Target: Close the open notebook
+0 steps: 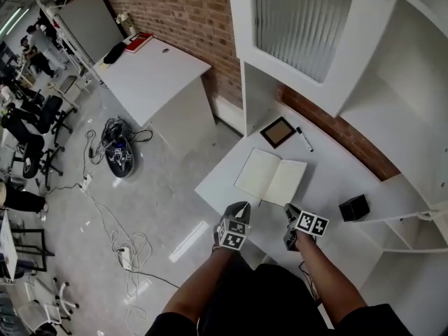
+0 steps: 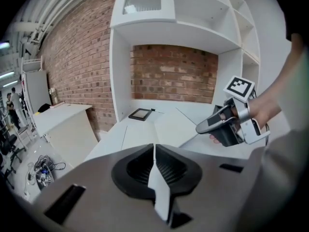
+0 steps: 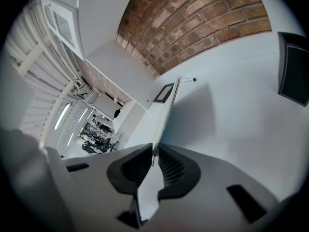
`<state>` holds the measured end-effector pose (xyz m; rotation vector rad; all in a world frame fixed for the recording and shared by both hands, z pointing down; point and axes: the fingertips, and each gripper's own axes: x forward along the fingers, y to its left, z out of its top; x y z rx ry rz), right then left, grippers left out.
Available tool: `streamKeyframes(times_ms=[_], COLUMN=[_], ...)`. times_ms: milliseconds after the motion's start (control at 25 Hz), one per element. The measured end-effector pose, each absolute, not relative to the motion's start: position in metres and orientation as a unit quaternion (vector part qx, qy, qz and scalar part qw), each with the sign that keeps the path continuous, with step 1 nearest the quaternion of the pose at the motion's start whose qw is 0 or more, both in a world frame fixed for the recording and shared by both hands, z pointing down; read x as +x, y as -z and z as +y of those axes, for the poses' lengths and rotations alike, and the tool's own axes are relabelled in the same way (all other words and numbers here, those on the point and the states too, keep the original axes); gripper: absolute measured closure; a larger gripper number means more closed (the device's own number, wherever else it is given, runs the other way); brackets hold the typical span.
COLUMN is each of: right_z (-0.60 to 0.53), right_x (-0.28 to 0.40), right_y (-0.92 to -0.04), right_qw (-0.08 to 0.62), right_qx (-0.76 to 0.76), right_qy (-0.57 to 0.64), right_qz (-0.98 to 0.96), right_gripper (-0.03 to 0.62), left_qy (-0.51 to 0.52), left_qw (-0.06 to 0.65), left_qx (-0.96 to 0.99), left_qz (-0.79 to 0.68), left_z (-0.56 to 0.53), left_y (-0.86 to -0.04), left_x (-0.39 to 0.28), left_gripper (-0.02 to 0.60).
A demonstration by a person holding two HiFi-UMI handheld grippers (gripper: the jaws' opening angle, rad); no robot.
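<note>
The open notebook (image 1: 269,176) lies with blank cream pages up on the white table (image 1: 329,180). My right gripper (image 1: 289,214) is at its near right corner and is shut on the edge of the right half. In the right gripper view that half (image 3: 169,105) runs away from the jaws (image 3: 155,153) as a thin sheet seen edge-on. My left gripper (image 1: 241,207) hovers just off the notebook's near left corner, shut with nothing between its pads (image 2: 154,151). In the left gripper view the notebook (image 2: 140,132) lies ahead, with the right gripper (image 2: 208,126) to the right.
A small dark picture frame (image 1: 278,131) and a pen (image 1: 304,139) lie behind the notebook near the brick wall. A black box (image 1: 353,207) stands to the right. White shelving (image 1: 392,82) rises above. The table's left edge drops to the floor.
</note>
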<state>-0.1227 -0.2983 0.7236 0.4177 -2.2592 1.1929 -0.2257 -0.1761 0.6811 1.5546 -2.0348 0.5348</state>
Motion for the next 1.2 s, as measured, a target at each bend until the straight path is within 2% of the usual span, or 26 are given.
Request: streamKeyframes(times_ms=[560,720,1040,1200], right_z=[-0.275,-0.265,-0.248,-0.239], right_x=[-0.185,-0.203,-0.251,-0.271], right_y=[-0.689,-0.686,-0.686,-0.694], right_qw=[0.252,0.252,0.277,0.312], right_qx=[0.175,0.191,0.198,0.201], right_qy=[-0.410,-0.403,-0.372,-0.342], right_qz=[-0.859,-0.859,-0.864,-0.863], right_gripper=[0.568,0.569,0.569,0.569], left_qy=[-0.165,-0.167,-0.133,-0.110], left_qw=[0.255,0.273,0.289,0.296], left_qx=[0.638,0.637,0.656,0.666], left_qz=[-0.707,-0.702,-0.684,-0.676], left_z=[-0.173,-0.165,-0.158,-0.154], left_y=[-0.681,-0.690,-0.697,-0.697], left_x=[-0.312,-0.331,-0.367,-0.389], left_gripper=[0.565,0.565,0.565,0.565])
